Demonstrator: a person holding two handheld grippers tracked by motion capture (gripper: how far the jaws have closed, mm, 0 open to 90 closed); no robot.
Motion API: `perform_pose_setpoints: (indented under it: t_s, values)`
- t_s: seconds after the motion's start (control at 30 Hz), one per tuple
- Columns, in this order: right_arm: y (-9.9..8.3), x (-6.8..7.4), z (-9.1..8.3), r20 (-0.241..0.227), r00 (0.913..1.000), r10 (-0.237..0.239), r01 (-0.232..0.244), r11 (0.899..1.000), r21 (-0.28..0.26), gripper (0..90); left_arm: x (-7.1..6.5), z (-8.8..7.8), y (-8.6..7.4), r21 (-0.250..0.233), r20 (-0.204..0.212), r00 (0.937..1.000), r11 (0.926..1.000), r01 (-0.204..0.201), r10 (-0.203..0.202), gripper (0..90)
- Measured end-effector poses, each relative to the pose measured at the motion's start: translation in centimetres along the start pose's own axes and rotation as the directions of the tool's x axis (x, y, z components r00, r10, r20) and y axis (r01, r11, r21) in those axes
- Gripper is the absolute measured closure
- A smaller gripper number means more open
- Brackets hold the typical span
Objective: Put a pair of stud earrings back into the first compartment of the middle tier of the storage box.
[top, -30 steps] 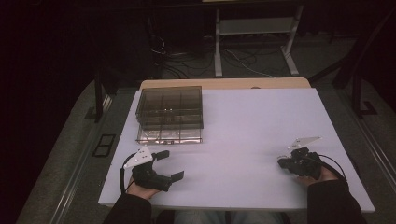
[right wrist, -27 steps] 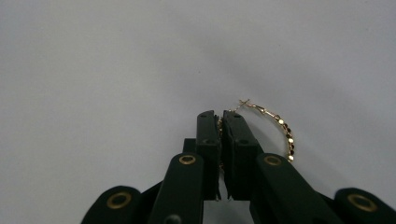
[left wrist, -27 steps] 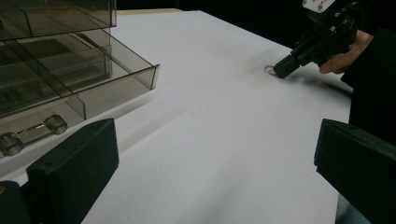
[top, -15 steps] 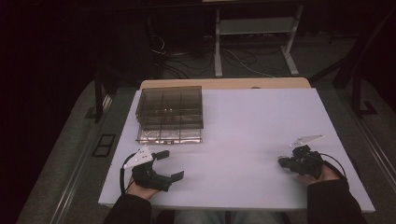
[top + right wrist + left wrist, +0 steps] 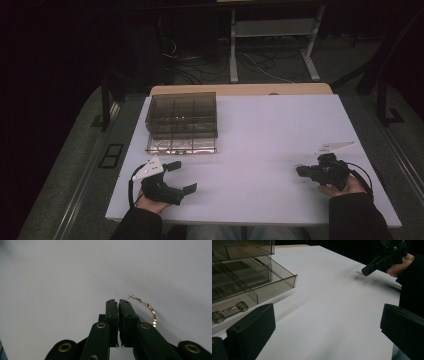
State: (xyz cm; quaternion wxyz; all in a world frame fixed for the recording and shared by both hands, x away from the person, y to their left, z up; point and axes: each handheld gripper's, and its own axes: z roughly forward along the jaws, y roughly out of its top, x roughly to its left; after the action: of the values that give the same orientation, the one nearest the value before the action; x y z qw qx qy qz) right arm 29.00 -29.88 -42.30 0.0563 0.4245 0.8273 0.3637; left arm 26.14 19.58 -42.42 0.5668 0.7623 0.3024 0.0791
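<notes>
meanwhile right tool (image 5: pixel 118 305) pinches gold hoop earring (image 5: pixel 147 308) over bare white table (image 5: pixel 270 130).

The room is dark. Beyond the white table (image 5: pixel 260 130) stands a white desk frame (image 5: pixel 272 35). Cables (image 5: pixel 210 62) lie on the grey floor (image 5: pixel 80 165).

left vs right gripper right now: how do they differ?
Left gripper: jaws spread wide, nothing between them, close to the smoky organizer box.
Right gripper: jaws shut on a thin gold hoop earring, out over bare white table far from the box.
Shared: both black, hand-held, low over the table.
</notes>
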Motion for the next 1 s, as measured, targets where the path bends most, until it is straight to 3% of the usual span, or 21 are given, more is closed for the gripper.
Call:
perform_pose_setpoints:
  t_s: [0.4,1.0]
  values:
    - [1.2,1.1,-0.3,-0.079,0.9967,-0.019,0.015,0.999,-0.051,85.1,0.0,0.0,0.0,0.002,-0.005,1.0,1.0,0.002,-0.002,0.0]
    - [4.1,2.7,0.2,-0.152,0.9853,-0.079,0.069,0.995,-0.067,85.1,0.0,-0.1,-0.1,0.003,-0.011,0.9999,1.0,0.007,-0.007,0.0]
